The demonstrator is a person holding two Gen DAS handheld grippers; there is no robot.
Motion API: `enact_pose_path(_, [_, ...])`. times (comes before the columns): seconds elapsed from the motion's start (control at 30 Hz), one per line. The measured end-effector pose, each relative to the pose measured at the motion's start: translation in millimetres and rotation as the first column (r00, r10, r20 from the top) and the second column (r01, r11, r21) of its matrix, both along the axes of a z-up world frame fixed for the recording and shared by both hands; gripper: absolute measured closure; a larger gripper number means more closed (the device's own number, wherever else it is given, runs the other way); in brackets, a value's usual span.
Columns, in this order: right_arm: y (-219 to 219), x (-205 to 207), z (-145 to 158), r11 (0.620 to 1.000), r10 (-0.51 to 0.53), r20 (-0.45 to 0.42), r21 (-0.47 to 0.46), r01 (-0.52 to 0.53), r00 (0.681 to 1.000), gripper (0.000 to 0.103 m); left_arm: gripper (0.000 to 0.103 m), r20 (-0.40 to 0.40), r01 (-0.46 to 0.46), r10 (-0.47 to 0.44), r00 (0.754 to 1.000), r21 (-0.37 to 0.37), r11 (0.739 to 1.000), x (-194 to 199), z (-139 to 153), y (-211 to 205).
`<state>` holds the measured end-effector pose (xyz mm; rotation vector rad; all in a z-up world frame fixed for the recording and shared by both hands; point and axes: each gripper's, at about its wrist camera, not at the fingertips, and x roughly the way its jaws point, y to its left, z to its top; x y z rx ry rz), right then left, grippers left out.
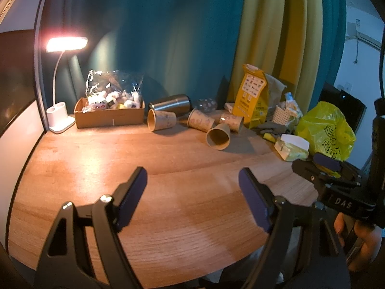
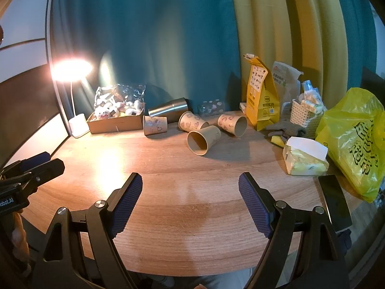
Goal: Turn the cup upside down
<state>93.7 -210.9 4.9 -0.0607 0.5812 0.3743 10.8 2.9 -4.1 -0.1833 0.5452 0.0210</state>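
- Cup [image 2: 201, 139], paper, lies on its side at frame centre, above the middle of the wooden table [image 2: 168, 204], mouth facing the camera; three more paper cups [image 2: 155, 125] lie tipped behind it.
- Left gripper [image 1: 192, 187]: released, jaws spread wide, holding nothing, low in the frame over bare tabletop.
- Right gripper [image 2: 190, 192]: released, jaws spread wide, holding nothing, well short of the cup.
- Lit desk lamp [image 2: 72, 69] stands at upper left.

Four printed paper cups [image 2: 203, 139] lying on their sides, clustered at wooden table's [image 2: 168, 216] back
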Motion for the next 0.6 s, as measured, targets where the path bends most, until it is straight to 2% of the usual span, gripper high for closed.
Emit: enact_pose_path(0.6, [1.9,1.8,-0.3,1.000,0.001,-0.002,0.000,-0.001,1.000,0.018,0.023,0.001,-0.005,0.005,1.000,0.006,1.000,-2.2,2.2,3.9])
